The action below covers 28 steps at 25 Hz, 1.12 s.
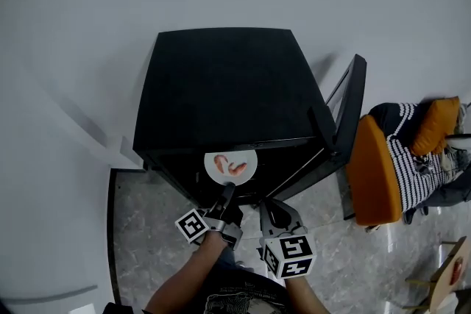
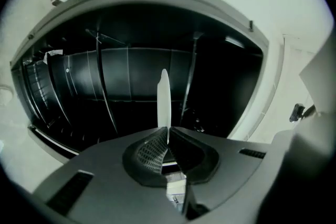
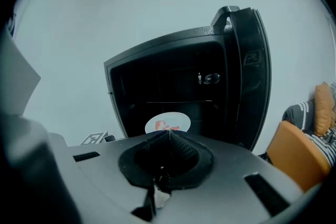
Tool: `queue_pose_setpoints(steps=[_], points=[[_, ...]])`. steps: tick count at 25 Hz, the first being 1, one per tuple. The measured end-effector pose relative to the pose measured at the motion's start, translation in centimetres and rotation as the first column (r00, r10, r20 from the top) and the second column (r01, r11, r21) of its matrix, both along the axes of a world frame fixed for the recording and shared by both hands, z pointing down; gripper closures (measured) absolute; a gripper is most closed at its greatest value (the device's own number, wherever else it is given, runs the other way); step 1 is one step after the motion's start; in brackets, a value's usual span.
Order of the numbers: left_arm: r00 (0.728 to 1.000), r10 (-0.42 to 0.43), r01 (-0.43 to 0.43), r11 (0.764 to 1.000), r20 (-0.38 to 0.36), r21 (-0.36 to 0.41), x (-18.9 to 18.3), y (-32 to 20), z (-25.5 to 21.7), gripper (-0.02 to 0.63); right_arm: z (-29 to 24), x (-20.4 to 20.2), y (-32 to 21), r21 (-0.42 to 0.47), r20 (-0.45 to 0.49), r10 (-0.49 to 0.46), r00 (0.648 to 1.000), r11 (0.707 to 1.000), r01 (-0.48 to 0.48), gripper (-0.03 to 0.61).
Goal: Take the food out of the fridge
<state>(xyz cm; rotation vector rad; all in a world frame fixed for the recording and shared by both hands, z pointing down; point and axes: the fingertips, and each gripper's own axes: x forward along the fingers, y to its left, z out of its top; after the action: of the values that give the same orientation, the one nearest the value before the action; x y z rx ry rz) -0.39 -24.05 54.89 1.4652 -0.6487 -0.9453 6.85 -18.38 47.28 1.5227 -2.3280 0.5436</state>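
A white plate (image 1: pixel 230 166) with pink pieces of food hangs just in front of the open black fridge (image 1: pixel 221 84). My left gripper (image 1: pixel 226 193) is shut on the plate's near rim. In the left gripper view the plate (image 2: pixel 164 99) stands edge-on above the left gripper (image 2: pixel 167 131), with the dark fridge interior (image 2: pixel 131 76) behind it. My right gripper (image 1: pixel 268 208) sits just right of the left one, apart from the plate. In the right gripper view the right gripper (image 3: pixel 169 134) is shut and empty, and the plate (image 3: pixel 167 123) shows beyond it before the fridge (image 3: pixel 173 76).
The fridge door (image 1: pixel 349 114) stands swung open to the right. Past it is an orange seat (image 1: pixel 374 173) with striped fabric (image 1: pixel 406 162) and an orange cushion (image 1: pixel 434 125). A white wall lies behind the fridge, and marble floor (image 1: pixel 140 232) below it.
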Motion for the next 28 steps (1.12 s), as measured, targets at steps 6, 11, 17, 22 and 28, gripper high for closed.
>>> queue_pose_setpoints(steps=[6,11,17,22,28], points=[[1.0,-0.004,0.003,1.0,0.014,0.015,-0.2,4.0,-1.9,0.594,-1.2,0.1,3.2,0.034,0.0,-0.009,1.0,0.999,0.009,0.556],[1.0,-0.019,0.018,0.999,0.014,0.031,-0.4,6.9,-3.6,0.594,-2.0,0.2,5.5,0.058,0.004,-0.014,1.0,0.998,0.014,0.557],[0.999,-0.036,0.035,0.998,0.017,0.051,-1.0,10.1,-6.1,0.594,-3.0,0.0,7.8,0.09,0.003,-0.025,1.0,0.996,0.025,0.557],[0.998,-0.051,0.049,0.996,0.024,0.074,-1.6,12.4,-7.8,0.594,-3.5,-0.4,9.2,0.1,0.027,-0.033,0.999,0.995,0.03,0.557],[0.998,-0.061,0.059,0.995,0.031,0.084,-2.0,14.1,-8.8,0.594,-3.3,-0.6,10.3,0.108,0.025,-0.046,0.999,0.993,0.043,0.557]])
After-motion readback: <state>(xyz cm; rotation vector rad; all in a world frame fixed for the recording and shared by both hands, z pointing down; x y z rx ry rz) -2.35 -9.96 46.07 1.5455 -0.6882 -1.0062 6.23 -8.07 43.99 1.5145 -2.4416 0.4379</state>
